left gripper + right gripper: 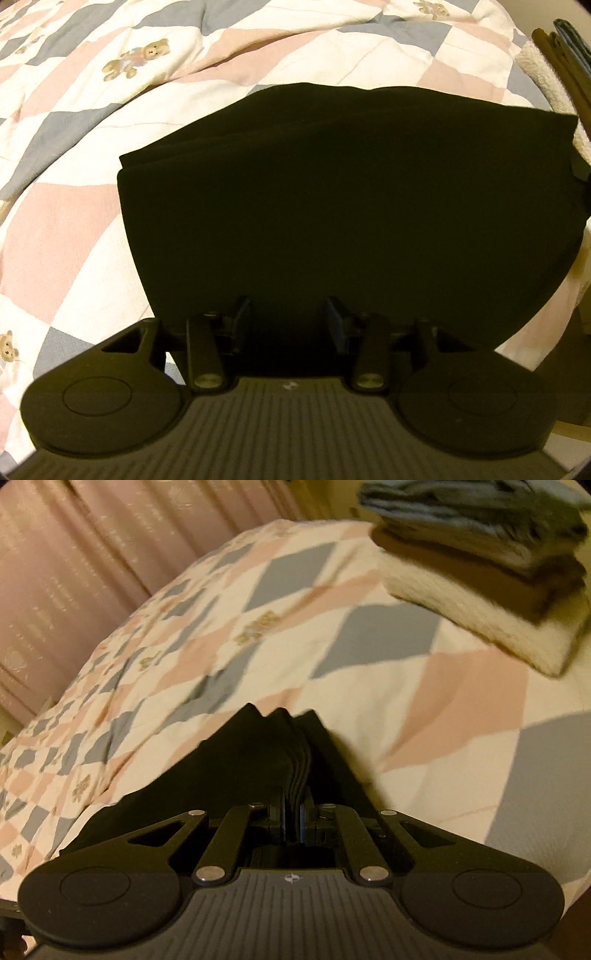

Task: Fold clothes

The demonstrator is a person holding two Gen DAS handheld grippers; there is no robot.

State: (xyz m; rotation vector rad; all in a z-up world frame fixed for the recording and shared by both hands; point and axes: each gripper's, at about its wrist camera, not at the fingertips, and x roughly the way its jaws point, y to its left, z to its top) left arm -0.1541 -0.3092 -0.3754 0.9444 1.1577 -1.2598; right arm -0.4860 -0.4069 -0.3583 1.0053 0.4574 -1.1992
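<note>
The right claw (pixel 293 821) is clamped on the layered edge of a black fabric garment (pixel 258 760), already folded into a thick rectangle. The left claw (pixel 288 319) stands spread, empty, the garment (pixel 332 203) lying just ahead on the pink, grey and cream patchwork quilt (pixel 74 221). Beyond, a stack of folded cream, brown and blue-grey clothes (pixel 498 572) suggests only stacking remains.

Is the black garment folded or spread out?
Folded: the black garment shows stacked layered edges at its left side, and the right gripper pinches several layers.
</note>
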